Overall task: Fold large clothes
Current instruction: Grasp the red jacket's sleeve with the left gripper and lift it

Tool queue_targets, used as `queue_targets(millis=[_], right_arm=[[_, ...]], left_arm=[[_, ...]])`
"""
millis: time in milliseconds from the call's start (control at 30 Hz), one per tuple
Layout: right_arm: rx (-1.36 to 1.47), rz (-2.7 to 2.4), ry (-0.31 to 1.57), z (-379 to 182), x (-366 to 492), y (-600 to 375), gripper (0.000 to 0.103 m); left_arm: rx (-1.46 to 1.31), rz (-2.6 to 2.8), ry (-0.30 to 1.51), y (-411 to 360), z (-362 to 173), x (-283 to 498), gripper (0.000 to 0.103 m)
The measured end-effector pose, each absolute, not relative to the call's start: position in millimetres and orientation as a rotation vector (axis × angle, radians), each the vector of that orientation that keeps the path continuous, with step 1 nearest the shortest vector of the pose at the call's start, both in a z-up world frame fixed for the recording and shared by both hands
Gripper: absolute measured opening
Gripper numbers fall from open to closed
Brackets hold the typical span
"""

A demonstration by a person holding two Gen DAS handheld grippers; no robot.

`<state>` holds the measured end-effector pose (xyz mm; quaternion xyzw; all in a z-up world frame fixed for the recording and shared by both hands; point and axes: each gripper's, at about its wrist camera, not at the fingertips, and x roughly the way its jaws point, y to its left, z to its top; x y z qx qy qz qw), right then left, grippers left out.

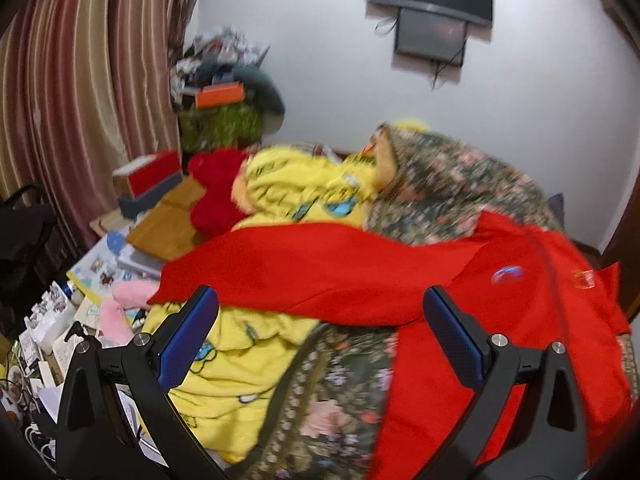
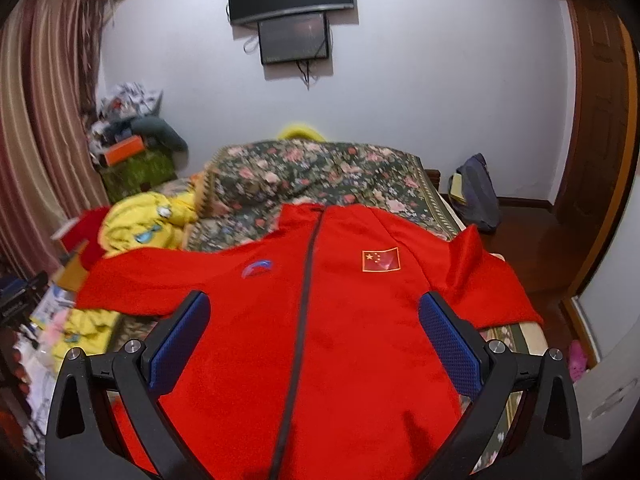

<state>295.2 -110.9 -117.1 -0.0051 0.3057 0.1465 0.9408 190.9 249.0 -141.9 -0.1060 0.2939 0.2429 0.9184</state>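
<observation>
Over the red jacket (image 2: 340, 320), both grippers' fingers (image 2: 448, 344) gape wide, empty

Jacket (image 2: 340, 320) hem cut off (bottom edge).

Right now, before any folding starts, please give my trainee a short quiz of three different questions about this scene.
1. True or false: the jacket lies front up, with its zipper closed.
2. The flag patch in the right wrist view sits on which side of the zipper: A picture left, B picture right, C on the zipper?
3. Fill in: both the left claw and the right claw are ____ and hold nothing.

Key: 1 true; 2 B; 3 open.
</observation>
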Motion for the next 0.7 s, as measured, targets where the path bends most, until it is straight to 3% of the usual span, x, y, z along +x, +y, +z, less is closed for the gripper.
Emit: queue_targets(millis=[133, 433, 600, 700], right_arm=[[-0.047, 0.286, 0.701, -135.0, 326.2, -104.4, 0.103], [-0.076, 0.306, 0.975, -186.9, 373.8, -85.6, 0.103], [-0.129, 0.310, 1.000, -193.2, 374.9, -78.8, 0.103], [-0.152, 0.311, 0.990, -191.9, 375.2, -76.7, 0.103]], left_arm=[[-0.282, 0.504, 0.708, 287.6, -172.4, 206.4, 0.103], [-0.721, 0.377, 0.861, 379.9, -247.7, 225.7, 0.103], [-0.984, 0.363, 0.830, 426.0, -274.8, 222.9, 0.084], [-1.072, 0.373, 0.787, 445.0, -281.8, 219.5, 0.078]])
